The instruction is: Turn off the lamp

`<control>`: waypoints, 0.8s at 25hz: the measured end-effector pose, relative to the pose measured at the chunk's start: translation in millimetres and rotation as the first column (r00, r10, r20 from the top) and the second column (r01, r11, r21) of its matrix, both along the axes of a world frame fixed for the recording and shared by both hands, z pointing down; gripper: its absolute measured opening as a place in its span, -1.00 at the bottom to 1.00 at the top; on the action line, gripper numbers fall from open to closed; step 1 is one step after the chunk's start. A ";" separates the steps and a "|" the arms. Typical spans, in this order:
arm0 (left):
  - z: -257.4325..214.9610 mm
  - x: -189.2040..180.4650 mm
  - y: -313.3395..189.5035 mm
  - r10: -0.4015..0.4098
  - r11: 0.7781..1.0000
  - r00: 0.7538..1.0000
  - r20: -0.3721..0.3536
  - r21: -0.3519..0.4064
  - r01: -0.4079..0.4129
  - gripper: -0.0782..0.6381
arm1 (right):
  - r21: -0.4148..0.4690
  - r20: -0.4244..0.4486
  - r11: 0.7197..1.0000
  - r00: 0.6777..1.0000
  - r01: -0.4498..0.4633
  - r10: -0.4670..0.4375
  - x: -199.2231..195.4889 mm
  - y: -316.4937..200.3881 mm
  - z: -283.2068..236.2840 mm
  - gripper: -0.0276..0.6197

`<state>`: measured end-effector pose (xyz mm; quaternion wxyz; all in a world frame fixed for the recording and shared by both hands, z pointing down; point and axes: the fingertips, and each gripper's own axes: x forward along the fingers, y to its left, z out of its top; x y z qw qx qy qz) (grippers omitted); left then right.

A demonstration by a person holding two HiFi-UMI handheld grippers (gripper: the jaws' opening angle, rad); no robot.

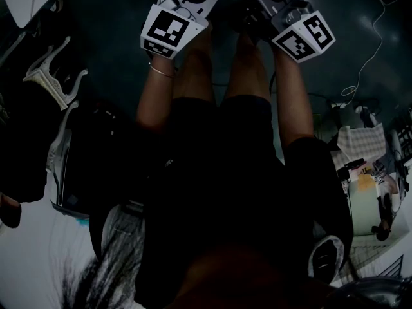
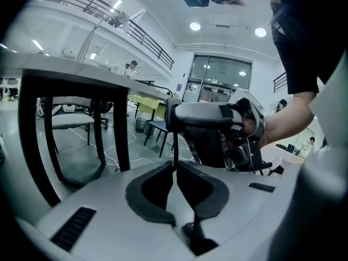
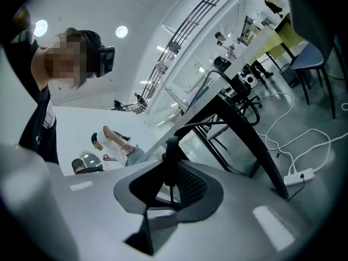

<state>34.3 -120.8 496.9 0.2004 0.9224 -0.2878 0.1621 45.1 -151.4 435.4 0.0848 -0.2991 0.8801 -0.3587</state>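
Grippers come first: the left gripper (image 2: 174,166) has its jaws together with nothing between them, and the right gripper (image 3: 169,162) is likewise drawn narrow, its tips meeting on empty air. In the head view both hang at 12 o'clock above the person's thighs, side by side and apart from any furniture. From the right gripper's jaws, a black-framed table (image 3: 253,143) runs slantwise from about 7 to 1 o'clock, since this view is tilted. On its top, at roughly 1 o'clock, a thin dark curved arm (image 3: 213,76) rises and bends over. That is probably the lamp's neck, though it is too small to be sure, and no switch can be made out. A white power strip (image 3: 298,175) with white cables lies on the floor at 4 o'clock. In the left gripper view the same sort of table sits at 10 o'clock, seen from below its edge, and no lamp shows there. The right gripper looks the better placed, as it faces the curved arm. Both are well apart from it, so the next move would have to go up and toward the tabletop.
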 end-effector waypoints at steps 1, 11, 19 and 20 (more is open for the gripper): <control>1.9 -0.2 0.3 0.001 1.000 1.000 0.003 -0.001 -0.001 -0.72 | -0.003 -0.004 1.000 1.000 0.000 0.000 -0.4 0.1 1.9 -0.71; 25.9 -1.6 4.1 0.010 0.998 1.000 -0.002 -0.066 -0.011 -0.72 | 0.006 -0.088 0.999 0.995 0.054 -0.053 -7.1 4.5 23.9 -0.71; 45.3 -3.9 5.6 0.025 0.994 1.000 0.011 -0.105 -0.024 -0.72 | -0.030 -0.132 0.997 0.989 0.064 -0.068 -12.2 5.0 43.3 -0.71; 48.4 -5.2 5.9 0.022 0.994 1.000 0.010 -0.110 -0.021 -0.72 | -0.031 -0.138 0.997 0.988 0.071 -0.075 -14.2 5.4 46.2 -0.71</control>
